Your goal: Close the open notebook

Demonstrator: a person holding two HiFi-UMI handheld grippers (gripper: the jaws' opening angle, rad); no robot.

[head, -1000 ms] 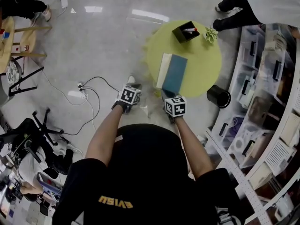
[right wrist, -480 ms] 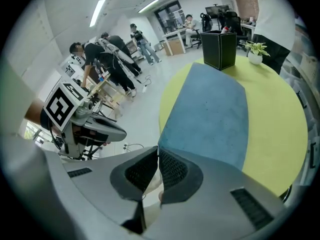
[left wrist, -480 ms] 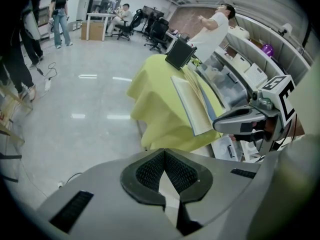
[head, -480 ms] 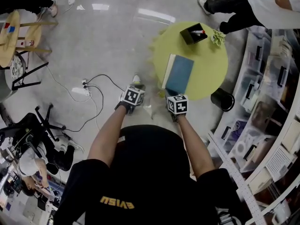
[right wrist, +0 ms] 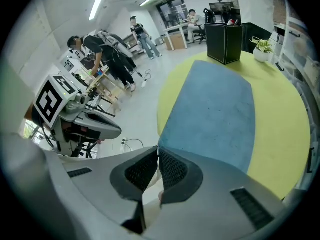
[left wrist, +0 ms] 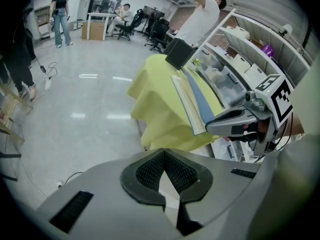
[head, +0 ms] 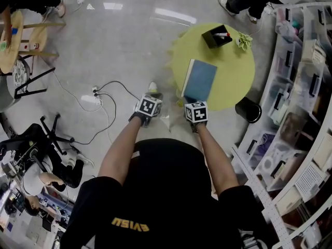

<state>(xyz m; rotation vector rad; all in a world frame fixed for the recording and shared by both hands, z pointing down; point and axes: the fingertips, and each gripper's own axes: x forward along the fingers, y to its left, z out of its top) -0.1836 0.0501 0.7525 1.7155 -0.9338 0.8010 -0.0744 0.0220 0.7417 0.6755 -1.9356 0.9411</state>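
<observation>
The blue notebook (head: 200, 80) lies flat on the round yellow-green table (head: 233, 82), blue cover up, with only a thin white page edge along its left side. My right gripper (right wrist: 156, 159) is shut with nothing between its pads, right at the notebook's (right wrist: 215, 114) near corner; I cannot tell if it touches. In the head view the right gripper (head: 191, 101) is at the table's near rim. My left gripper (left wrist: 164, 169) is shut and empty, off the table to the left (head: 150, 97). From there the notebook (left wrist: 192, 101) shows edge-on.
A black pen holder (head: 217, 36) and a small plant (head: 244, 40) stand at the table's far side. A black bin (head: 247, 109) sits on the floor to the right, beside curved shelves (head: 295, 113). Cables (head: 98, 95) lie on the floor to the left, and people stand nearby.
The wide white page strip on the notebook's left has shrunk to a thin edge, so almost only blue cover shows. My right gripper has sunk slightly at the near edge.
</observation>
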